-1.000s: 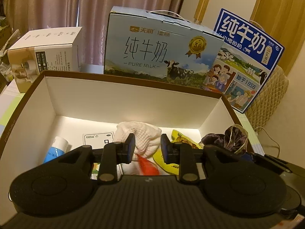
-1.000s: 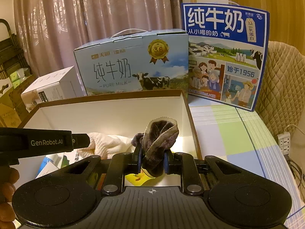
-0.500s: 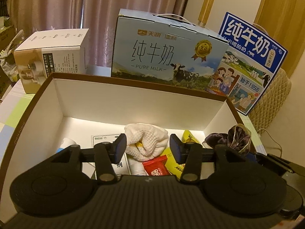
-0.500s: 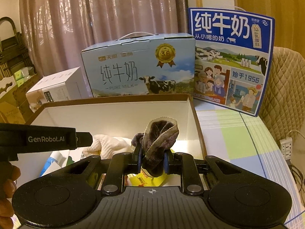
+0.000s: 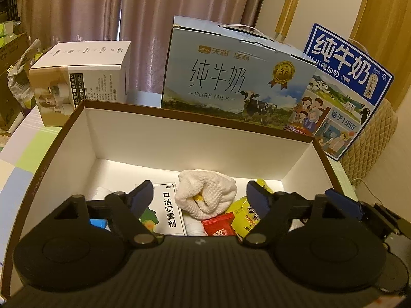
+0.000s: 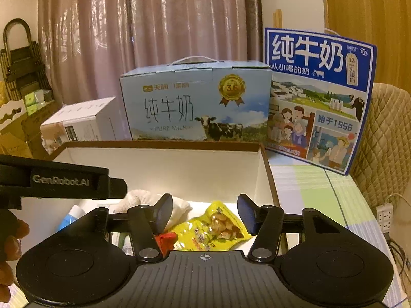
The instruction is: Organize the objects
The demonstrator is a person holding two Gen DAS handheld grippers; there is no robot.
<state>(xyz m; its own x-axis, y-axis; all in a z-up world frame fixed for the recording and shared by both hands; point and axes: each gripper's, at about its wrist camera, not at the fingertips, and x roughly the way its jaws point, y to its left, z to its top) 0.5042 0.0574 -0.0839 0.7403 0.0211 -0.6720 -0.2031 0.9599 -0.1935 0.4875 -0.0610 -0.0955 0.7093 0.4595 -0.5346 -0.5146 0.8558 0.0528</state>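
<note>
left wrist view looks down into the open brown-rimmed cardboard box with white inner walls (image 5: pixel 164 138), where the sorted things lie in a loose heap on its floor: a crumpled white knitted cloth (image 5: pixel 205 195) on top, a white flat carton with black chinese print (image 5: pixel 168 211) to its left, a small red packet (image 5: pixel 218 227) and a yellow plastic snack pouch (image 5: pixel 242 215) to its right. the left gripper (image 5: pixel 200 195) hovers over the heap with its fingers spread wide and nothing between them. in the right wrist view the right gripper (image 6: pixel 205 211) is likewise spread and empty, above the yellow pouch, which shows a clear window with brown nuts or sweets. the dark scrunchie is not visible in either view, so where it lies cannot be told. judging the step as fetching the next loose object, both grippers should lift straight up clear of the box rim before turning away, so the fingers do not catch the soft cloth or tip the light cardboard wall. the cloth looks limp and bulky; the pouch glossy and likely slippery.
</note>
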